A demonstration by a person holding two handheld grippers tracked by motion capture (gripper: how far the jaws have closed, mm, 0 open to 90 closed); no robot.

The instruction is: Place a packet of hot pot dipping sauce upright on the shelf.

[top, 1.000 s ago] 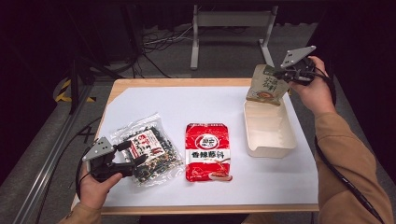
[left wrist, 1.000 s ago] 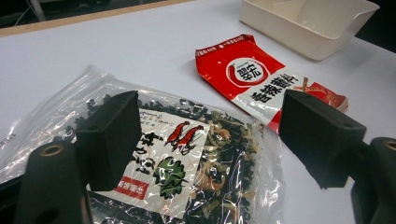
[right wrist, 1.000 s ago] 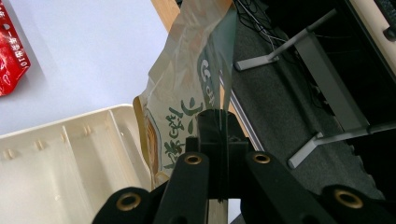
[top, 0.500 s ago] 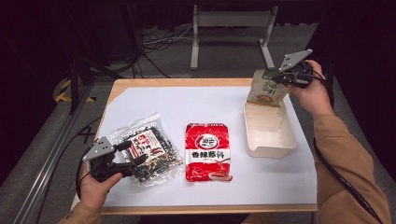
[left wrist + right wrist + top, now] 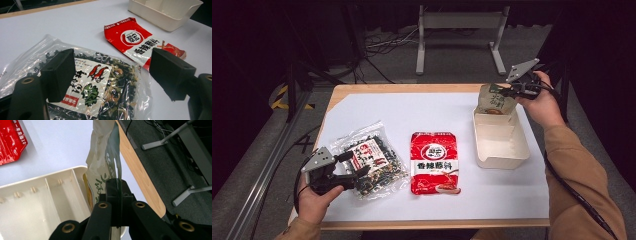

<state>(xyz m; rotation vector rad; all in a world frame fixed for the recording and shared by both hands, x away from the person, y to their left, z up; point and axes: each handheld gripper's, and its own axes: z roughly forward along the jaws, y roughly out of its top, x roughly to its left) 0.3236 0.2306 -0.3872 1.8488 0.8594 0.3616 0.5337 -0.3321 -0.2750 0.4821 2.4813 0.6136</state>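
My right gripper (image 5: 507,91) is shut on the top edge of a beige snack packet (image 5: 493,100), which hangs upright with its lower end at the far end of the cream tray (image 5: 507,156). In the right gripper view the jaws pinch the beige packet (image 5: 103,167) over the tray's (image 5: 37,202) far compartment. My left gripper (image 5: 354,165) stands open at the near left. Its jaws straddle the near edge of a clear bag of dried seaweed (image 5: 372,162) without pressing it. The left gripper view looks between the open fingers (image 5: 58,73) at the seaweed bag (image 5: 100,87).
A red noodle packet (image 5: 433,162) lies flat mid-table between the seaweed bag and the tray. White paper (image 5: 412,112) covers the wooden table (image 5: 407,88). A metal stand (image 5: 457,22) and cables sit on the floor beyond the far edge.
My right gripper has sunk a little with the beige packet, bringing its lower end down to the tray. The left hand has stayed put.
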